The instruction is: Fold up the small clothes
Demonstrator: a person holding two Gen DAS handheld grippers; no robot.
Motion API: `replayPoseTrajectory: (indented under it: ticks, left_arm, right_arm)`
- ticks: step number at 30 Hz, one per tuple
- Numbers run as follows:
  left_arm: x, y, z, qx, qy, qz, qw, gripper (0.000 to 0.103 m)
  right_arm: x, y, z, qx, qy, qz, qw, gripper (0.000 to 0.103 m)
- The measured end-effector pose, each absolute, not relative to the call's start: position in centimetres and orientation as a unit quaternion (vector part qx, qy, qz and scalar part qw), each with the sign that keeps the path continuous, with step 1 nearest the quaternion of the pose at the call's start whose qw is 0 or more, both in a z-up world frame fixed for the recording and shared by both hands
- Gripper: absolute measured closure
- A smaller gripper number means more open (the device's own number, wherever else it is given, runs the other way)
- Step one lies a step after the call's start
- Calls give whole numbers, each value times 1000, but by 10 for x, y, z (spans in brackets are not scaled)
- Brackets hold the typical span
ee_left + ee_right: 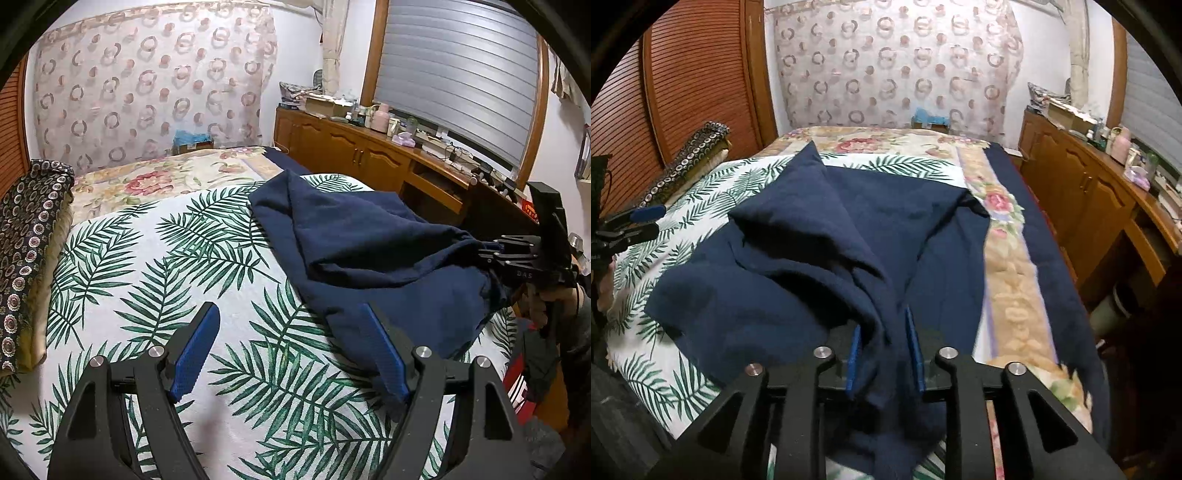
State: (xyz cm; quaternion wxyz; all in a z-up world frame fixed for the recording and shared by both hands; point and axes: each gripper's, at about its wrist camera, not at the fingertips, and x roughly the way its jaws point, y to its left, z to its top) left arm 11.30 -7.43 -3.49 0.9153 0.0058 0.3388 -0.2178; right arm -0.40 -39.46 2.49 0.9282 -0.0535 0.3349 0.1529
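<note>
The dark blue cloth [798, 266] is lying bunched up on the leafy bed cover [177, 266], near the bed's edge; it is not folded yet. The right gripper [882, 343] is sitting narrow with a fold of cloth between its blue pads, though I cannot tell if they are pressing it; the left gripper [291, 347] is hanging wide and empty just beside the cloth, likely waiting to grab a corner.

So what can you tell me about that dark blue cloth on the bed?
The cloth is plain navy, soft and knit-looking, with no print visible. It lies rumpled on the leaf-print sheet, partly folded over itself, one corner pointing toward the far wall. A bunched fold runs between the right gripper pads, which stand slightly apart. The left gripper is open; its right finger is over the near edge.
</note>
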Motion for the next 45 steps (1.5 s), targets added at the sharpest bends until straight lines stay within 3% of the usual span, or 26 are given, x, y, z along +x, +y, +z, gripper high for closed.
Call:
replayPoseTrajectory:
  ticks: [4,6,21,45]
  left_arm:
    - [113,-74,-35,6,338,-217,916,24]
    - [113,-74,-35,6,339,-218,915,24]
    - [112,-65,-35,1,335,-204,920,24]
    - [115,-50,-38,-11,336,-195,921,24]
  right_arm:
    - [-4,-404,25,-46,327,145,933,47]
    - [-6,-406,30,-39,318,148,936,42]
    - [34,-328,35,-99,300,220,923,40]
    - [118,-225,-8,-150,366,320,861,40]
